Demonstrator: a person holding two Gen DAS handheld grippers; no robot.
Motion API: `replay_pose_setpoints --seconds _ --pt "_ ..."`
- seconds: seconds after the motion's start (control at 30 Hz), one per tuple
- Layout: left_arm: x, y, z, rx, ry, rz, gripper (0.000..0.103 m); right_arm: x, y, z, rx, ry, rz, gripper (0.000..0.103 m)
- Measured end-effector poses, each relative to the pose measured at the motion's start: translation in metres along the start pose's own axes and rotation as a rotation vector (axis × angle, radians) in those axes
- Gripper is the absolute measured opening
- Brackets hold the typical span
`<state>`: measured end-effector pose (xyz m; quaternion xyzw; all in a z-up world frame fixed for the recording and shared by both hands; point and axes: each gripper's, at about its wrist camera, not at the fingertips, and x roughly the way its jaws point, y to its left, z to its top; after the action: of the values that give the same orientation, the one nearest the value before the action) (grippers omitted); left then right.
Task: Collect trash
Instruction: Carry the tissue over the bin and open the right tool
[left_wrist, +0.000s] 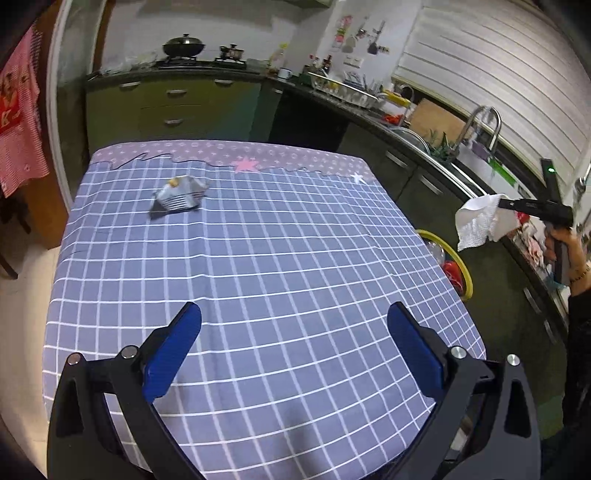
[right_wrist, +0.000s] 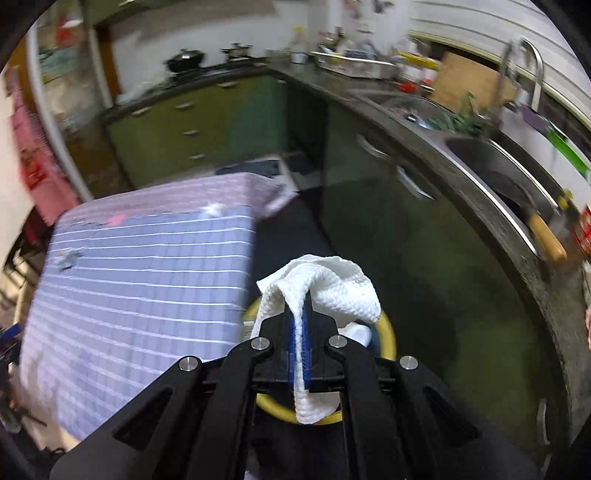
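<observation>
My right gripper is shut on a crumpled white paper towel and holds it in the air over a yellow-rimmed trash bin on the floor beside the table. In the left wrist view the towel hangs from the right gripper above the bin. My left gripper is open and empty above the near part of the blue checked tablecloth. A crumpled grey striped wrapper lies on the far left of the table; it also shows blurred in the right wrist view.
Green kitchen cabinets run along the back and right under a dark counter with a sink and tap. A red checked cloth hangs at the left. The bin holds red and clear trash.
</observation>
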<state>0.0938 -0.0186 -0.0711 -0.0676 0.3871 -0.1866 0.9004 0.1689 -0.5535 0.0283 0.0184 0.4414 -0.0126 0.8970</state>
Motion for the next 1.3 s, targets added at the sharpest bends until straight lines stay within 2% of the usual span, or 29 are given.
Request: replay_pose_setpoints --seconds 0.17,0.37,0.63,0.67,0.7,0.77,0.87,1.03,1.17,1.3 --pt "0.003 -0.01 0.003 0.02 0.008 0.006 0.096 0.053 -0.03 -0.001 0.029 0.045 -0.061 0.004" --pt "0.007 -0.005 0.005 0.005 0.024 0.035 0.096 0.115 -0.036 -0.005 0.054 0.127 -0.06 0.004" --pt "0.013 -0.001 0.005 -0.01 0.043 0.04 0.096 0.177 -0.037 -0.035 0.086 0.259 -0.038 0.005" --pt "0.013 -0.001 0.005 -0.008 0.044 0.038 0.096 0.181 -0.038 -0.038 0.09 0.272 -0.029 0.012" --pt "0.013 -0.002 0.005 -0.006 0.045 0.037 0.096 0.184 -0.039 -0.042 0.095 0.287 -0.025 0.031" --pt "0.013 -0.003 0.004 0.003 0.046 0.036 0.096 0.181 -0.041 -0.047 0.111 0.288 -0.036 0.059" --pt "0.014 -0.002 0.004 0.014 0.047 0.043 0.096 0.151 -0.043 -0.05 0.127 0.22 -0.046 0.06" --pt "0.021 0.003 0.006 0.024 0.06 0.055 0.096 0.071 -0.038 -0.074 0.186 0.081 0.036 0.068" --pt "0.027 0.009 0.019 0.093 0.054 0.107 0.096 0.027 -0.011 -0.112 0.198 0.009 0.146 0.07" --pt "0.038 0.025 0.051 0.16 0.039 0.122 0.096 0.012 0.02 -0.14 0.198 -0.011 0.265 0.07"
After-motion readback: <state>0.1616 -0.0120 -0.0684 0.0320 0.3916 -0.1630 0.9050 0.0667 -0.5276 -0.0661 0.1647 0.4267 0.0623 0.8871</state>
